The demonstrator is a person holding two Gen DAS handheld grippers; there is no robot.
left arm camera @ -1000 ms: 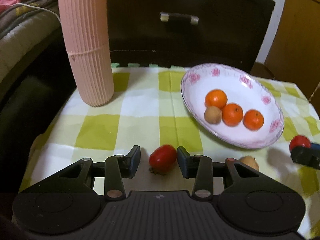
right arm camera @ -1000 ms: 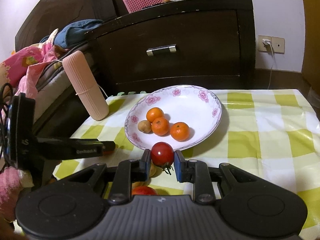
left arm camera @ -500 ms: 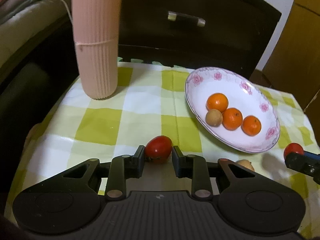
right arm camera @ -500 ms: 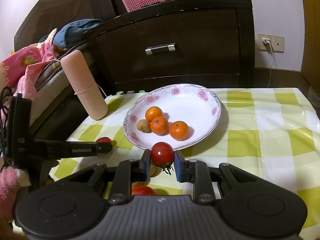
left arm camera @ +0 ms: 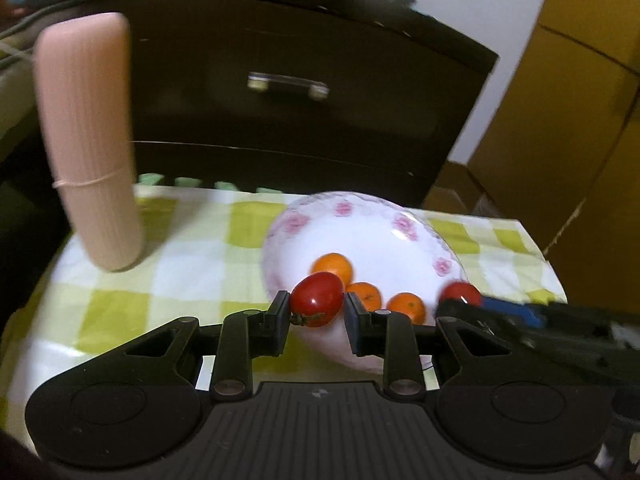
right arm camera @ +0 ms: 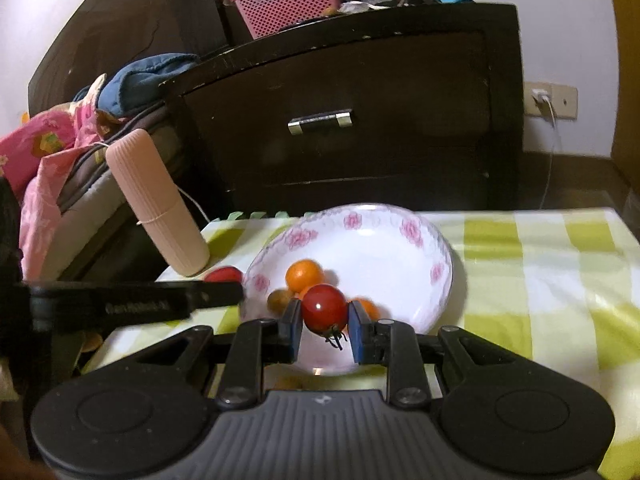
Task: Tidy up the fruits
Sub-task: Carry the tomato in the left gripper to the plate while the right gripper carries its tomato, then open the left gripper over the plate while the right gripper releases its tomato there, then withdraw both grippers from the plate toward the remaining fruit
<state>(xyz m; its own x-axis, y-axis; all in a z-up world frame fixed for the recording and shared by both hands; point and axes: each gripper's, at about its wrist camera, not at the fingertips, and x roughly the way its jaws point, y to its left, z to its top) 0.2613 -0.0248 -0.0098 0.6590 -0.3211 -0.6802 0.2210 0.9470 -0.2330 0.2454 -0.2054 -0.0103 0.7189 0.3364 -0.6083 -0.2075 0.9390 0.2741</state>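
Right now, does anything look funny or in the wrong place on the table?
Nothing is spilled or broken. The tall pink ribbed tube looks tilted, though the fisheye lens may cause that. A small brownish fruit sits among the oranges in the flowered plate.

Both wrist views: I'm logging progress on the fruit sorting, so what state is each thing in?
Left gripper: shut on a tomato.
Right gripper: shut on another tomato.
Plate: upright, holding oranges.
Pink ribbed case: standing.
Drawer: closed.

glossy tomato (left arm camera: pixel 317 299), glazed plate (left arm camera: pixel 360 232) – ribbed cylinder (left arm camera: pixel 90 140)
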